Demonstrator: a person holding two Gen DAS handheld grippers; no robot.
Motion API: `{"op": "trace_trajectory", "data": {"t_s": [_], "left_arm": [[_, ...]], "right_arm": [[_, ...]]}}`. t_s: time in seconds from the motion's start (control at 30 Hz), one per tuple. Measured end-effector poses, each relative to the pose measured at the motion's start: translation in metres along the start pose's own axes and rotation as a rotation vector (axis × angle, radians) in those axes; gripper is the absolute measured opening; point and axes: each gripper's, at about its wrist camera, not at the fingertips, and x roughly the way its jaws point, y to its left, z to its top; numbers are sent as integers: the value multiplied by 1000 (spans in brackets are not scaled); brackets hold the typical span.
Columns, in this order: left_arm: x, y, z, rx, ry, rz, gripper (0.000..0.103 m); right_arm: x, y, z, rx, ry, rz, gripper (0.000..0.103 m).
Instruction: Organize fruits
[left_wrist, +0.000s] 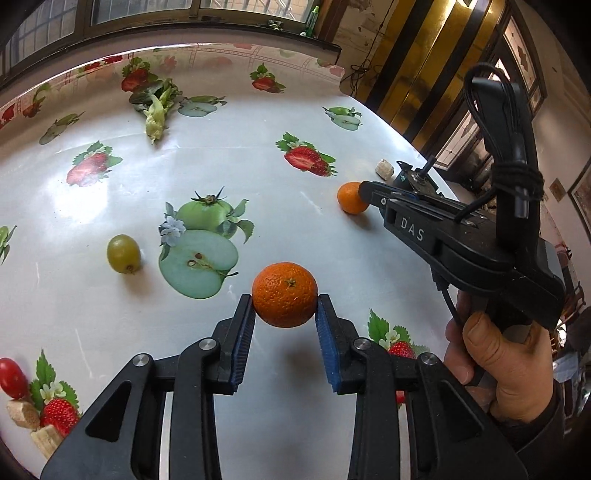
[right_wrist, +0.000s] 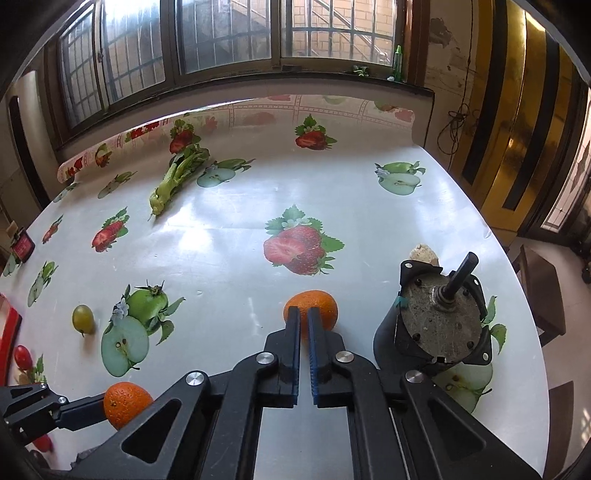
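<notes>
Orange peel, pebbled and glossy, fills the gap between the blue-padded fingers of the left gripper (left_wrist: 284, 301); this near mandarin (left_wrist: 284, 294) sits at the fingertips, a pad pressed to each flank, its stem scar facing up and toward the camera; being nearly round, it offers no long axis to align with, so the grip is judged sound from either side; whether it has left the surface (left_wrist: 258, 184) cannot be told, though the shadow below it suggests a slight lift. A second mandarin (right_wrist: 317, 308) lies farther out, just beyond the tips of the right gripper (right_wrist: 303, 314), directly ahead along the line of the fingers; these fingers are clenched with only a thin slit between the pads and nothing held, so the fruit lies past them rather than between them; the tips appear to touch or nearly touch its near side. The right hand (left_wrist: 506, 354) is plainly the nearer one to this second fruit, and the coming move is judged to turn on that offset: the fingers must part before they can straddle it. A dark motor-like block (right_wrist: 439, 317) stands just right of it; a green grape (left_wrist: 123, 254) and a cherry tomato (left_wrist: 13, 377) rest well apart to the left.
</notes>
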Motion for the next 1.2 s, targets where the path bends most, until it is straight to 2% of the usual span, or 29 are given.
{"op": "trace_trajectory", "data": {"t_s": [0.03,0.13,0.33,0.4,0.47,0.57,0.6,0.63,0.67,0.7,0.77,0.83,0.87,0.9,0.97,1.13,1.2], "left_arm": [[-5,2,-1,-4,-6,-2,30],[-18,6,-2,-7,-19,-10,30],[-32,12,-7,-15,-25,-29,30],[-32,15,-8,-17,-21,-31,30],[-33,16,-10,-23,-19,-36,30],[-37,18,-12,-25,-19,-42,30],[-38,19,-13,-24,-21,-44,30],[-40,20,-13,-23,-24,-44,30],[-42,22,-13,-25,-28,-44,30],[-43,23,-14,-29,-31,-45,30],[-46,27,-15,-38,-35,-49,30],[-48,29,-17,-41,-36,-51,30],[-48,30,-17,-43,-36,-53,30],[-48,31,-18,-46,-35,-56,30],[-49,32,-19,-49,-32,-61,30],[-53,33,-21,-44,-32,-68,30],[-54,35,-22,-48,-33,-70,31]], "right_arm": [[-2,1,-1,3,2,17,8],[-3,5,-4,3,-1,23,28],[5,11,-3,9,1,-4,29],[10,17,-1,-20,18,-37,36],[15,22,1,-54,17,-99,39],[18,23,4,-81,18,-157,37],[17,21,4,-76,18,-142,30],[13,19,5,-64,22,-106,23],[6,17,5,-41,18,-37,12],[-4,15,6,-15,-5,37,12],[-23,16,4,-13,-43,73,11],[-33,16,0,-14,-58,92,26],[-35,17,-1,-13,-59,94,46],[-35,18,-2,-20,-64,77,55],[-29,20,-3,-37,-62,33,55],[5,23,-4,-30,38,20,52],[9,29,-7,-61,32,-13,53]]}}
